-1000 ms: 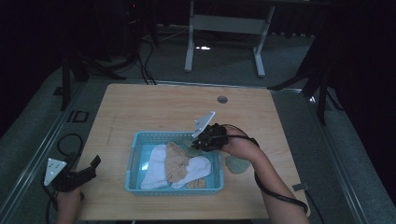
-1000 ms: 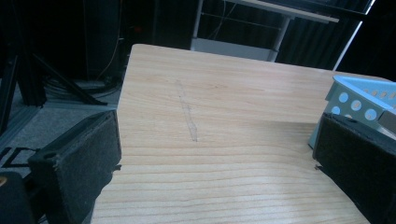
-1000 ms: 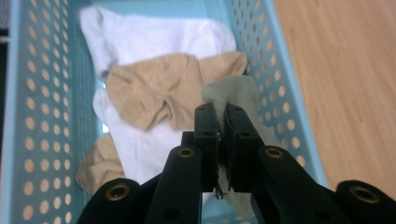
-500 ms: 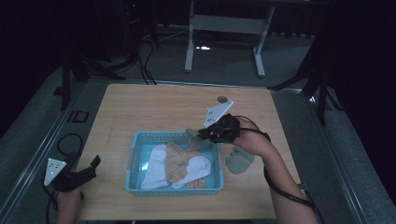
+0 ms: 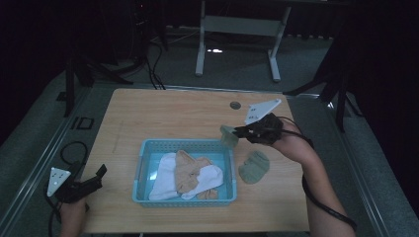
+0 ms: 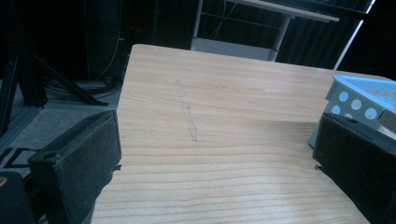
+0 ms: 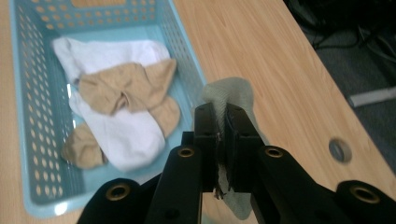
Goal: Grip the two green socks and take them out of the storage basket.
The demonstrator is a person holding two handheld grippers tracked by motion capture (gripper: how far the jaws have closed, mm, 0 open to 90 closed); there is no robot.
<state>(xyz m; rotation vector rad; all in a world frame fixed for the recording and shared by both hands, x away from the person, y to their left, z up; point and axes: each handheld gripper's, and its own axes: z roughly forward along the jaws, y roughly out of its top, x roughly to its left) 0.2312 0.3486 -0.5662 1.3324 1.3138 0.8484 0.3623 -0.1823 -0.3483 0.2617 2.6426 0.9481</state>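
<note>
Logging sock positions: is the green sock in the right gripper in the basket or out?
Out: right gripper holds green sock past the basket rim.

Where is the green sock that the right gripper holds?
In the high view, the green sock hangs from the right gripper just above the blue basket's far right corner.

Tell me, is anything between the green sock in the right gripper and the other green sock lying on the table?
Nothing visible. The right gripper holds its green sock above the blue basket's far right corner, and bare wood lies between there and the other green sock, right of the basket.
</note>
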